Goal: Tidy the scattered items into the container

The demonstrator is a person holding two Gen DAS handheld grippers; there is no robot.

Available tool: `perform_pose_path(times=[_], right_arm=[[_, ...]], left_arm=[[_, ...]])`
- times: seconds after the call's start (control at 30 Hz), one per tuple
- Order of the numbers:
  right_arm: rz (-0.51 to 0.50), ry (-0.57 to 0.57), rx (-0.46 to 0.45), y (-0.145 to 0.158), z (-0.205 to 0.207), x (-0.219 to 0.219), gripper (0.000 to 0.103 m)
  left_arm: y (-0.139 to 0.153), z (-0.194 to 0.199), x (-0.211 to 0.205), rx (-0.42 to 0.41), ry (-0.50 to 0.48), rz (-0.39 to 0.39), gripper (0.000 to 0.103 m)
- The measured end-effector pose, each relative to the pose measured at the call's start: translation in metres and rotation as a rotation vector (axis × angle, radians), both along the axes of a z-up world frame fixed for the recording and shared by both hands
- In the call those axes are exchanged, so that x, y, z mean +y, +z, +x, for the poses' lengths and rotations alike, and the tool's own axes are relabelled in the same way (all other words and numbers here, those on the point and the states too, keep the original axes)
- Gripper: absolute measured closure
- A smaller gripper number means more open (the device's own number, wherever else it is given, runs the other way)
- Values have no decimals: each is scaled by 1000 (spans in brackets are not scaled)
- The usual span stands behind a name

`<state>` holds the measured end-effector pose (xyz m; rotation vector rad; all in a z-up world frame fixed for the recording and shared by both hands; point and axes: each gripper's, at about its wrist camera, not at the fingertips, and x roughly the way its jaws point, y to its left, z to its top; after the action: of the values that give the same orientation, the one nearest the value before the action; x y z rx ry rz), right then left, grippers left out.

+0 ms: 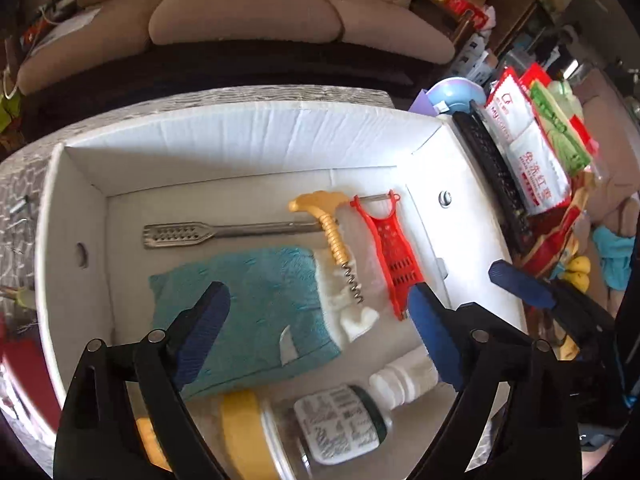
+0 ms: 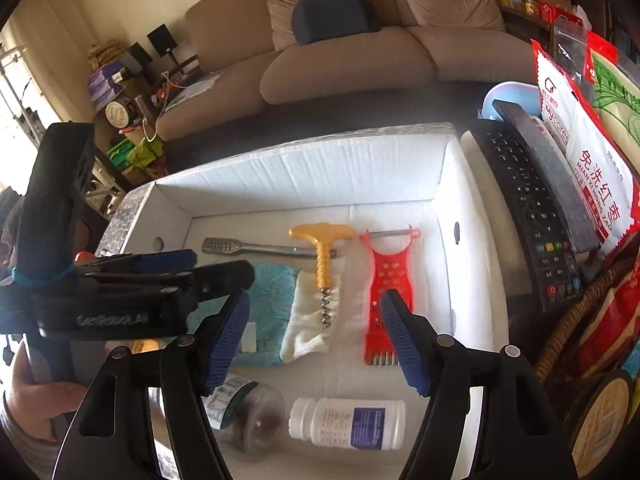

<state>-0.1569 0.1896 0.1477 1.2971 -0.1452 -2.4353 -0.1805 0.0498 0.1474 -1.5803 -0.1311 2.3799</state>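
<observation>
Brown wicker basket (image 2: pixel 568 332) only right wrist view.

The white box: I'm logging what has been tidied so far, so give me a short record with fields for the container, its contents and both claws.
container: white box, open top
tools: metal scraper, yellow corkscrew, red peeler
cloth: teal cloth, white sock under the corkscrew tip
bottles: white bottle and clear jar, both lying on their sides
left claw: open, empty, above the box
right claw: open, empty, above the box
</observation>
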Motion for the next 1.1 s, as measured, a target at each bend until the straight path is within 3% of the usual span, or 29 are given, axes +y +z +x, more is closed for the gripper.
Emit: perform_pose_path(times=[0.13,0.37,0.53,0.67,0.9,1.03,1.1], right_arm=[[0,-18,17,9,27,-9,21],[60,-34,37,29,74,-17,20],[70,-47,48,42,113,-19,20],[68,-55,60,51,144,-19,19],[120,-45,149,75,209,-35,17],[129,-22,184,85,239,-51,0],[133,-10,204,89,253,-59,0]], left_arm=[[17,32,-21,-7,33,8,9],[53,92,-48,36,69,14,8],[63,134,-61,45,91,0,0],[74,172,-71,69,112,-14,0],[98,236,-90,126,129,-43,0],[108,269,-101,156,137,-56,0],[109,283,-108,156,141,-54,0]])
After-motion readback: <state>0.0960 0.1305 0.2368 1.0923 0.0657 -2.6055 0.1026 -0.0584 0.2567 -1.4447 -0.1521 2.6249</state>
